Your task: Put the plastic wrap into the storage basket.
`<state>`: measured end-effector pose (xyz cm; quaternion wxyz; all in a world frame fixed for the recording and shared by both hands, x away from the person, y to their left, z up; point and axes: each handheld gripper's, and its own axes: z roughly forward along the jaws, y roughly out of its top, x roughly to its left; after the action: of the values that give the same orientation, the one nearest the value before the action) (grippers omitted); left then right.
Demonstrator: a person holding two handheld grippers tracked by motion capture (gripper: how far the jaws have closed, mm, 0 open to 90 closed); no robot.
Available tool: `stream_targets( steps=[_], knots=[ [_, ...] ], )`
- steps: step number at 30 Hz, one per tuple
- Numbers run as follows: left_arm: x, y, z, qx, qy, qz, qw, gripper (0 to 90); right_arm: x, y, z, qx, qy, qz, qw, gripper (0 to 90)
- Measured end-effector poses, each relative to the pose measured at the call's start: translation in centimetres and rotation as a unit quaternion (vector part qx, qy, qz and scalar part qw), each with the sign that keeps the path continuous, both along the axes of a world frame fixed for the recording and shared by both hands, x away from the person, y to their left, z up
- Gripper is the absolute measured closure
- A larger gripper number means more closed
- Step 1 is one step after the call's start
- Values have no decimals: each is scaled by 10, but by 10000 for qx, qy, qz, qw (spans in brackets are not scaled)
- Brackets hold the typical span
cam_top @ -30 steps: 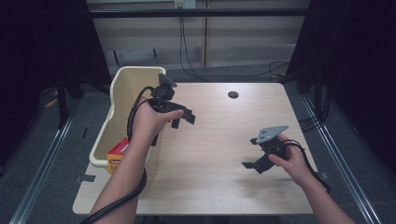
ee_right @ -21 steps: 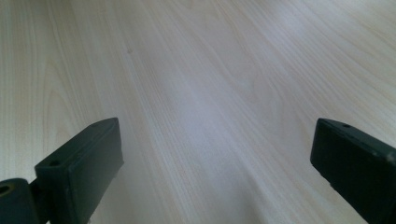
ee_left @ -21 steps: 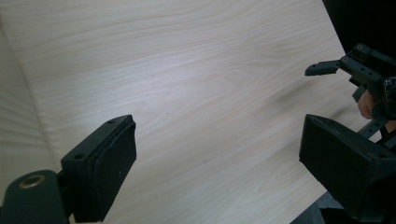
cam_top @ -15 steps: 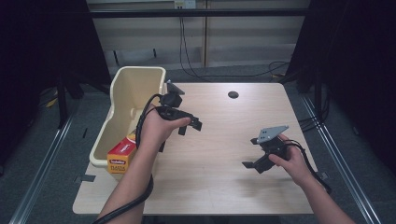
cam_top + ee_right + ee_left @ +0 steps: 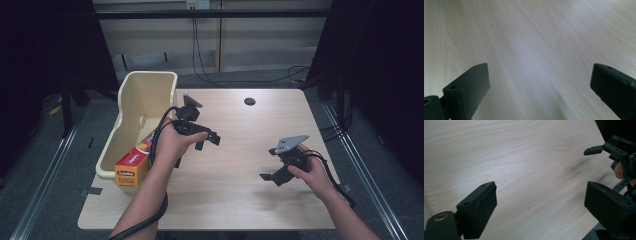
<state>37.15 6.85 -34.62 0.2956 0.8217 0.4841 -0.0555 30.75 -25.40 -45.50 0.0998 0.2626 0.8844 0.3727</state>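
Observation:
My left gripper point(image 5: 209, 141) hangs over the left-middle of the wooden table point(image 5: 240, 210), just right of the cream bin point(image 5: 150, 82). Its jaws stand open with nothing between them. In the left gripper view my left gripper point(image 5: 541, 192) frames bare wood, and the right gripper point(image 5: 610, 147) sits farther off at the upper right. My right gripper point(image 5: 272, 178) rests low over the table's right side, jaws wide apart and empty. The right gripper view has my right gripper point(image 5: 540, 72) above plain tabletop. A long orange and yellow box point(image 5: 132, 167) lies in the bin, its near end over the rim.
A round dark hole point(image 5: 249, 101) marks the table's far middle. Cables hang behind the far edge. The bin overhangs the table's left edge. Metal rails run along the floor on both sides.
My left hand has come down and toward the near side, away from the bin's rim and a little toward the table's middle. The right hand has kept still.

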Motion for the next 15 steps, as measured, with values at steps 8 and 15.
stream_targets(
  steps=[8, 15],
  knots=[
    [-2, -2, -16, -66, 90, -103, 9999, 103, 0, -3, -4, -49, 42, -72, 10000, 20],
    [-7, -5, -30, -74, 97, -164, 9998, 102, 1, -5, -6, -39, 47, -96, 9999, 20]
  ],
)
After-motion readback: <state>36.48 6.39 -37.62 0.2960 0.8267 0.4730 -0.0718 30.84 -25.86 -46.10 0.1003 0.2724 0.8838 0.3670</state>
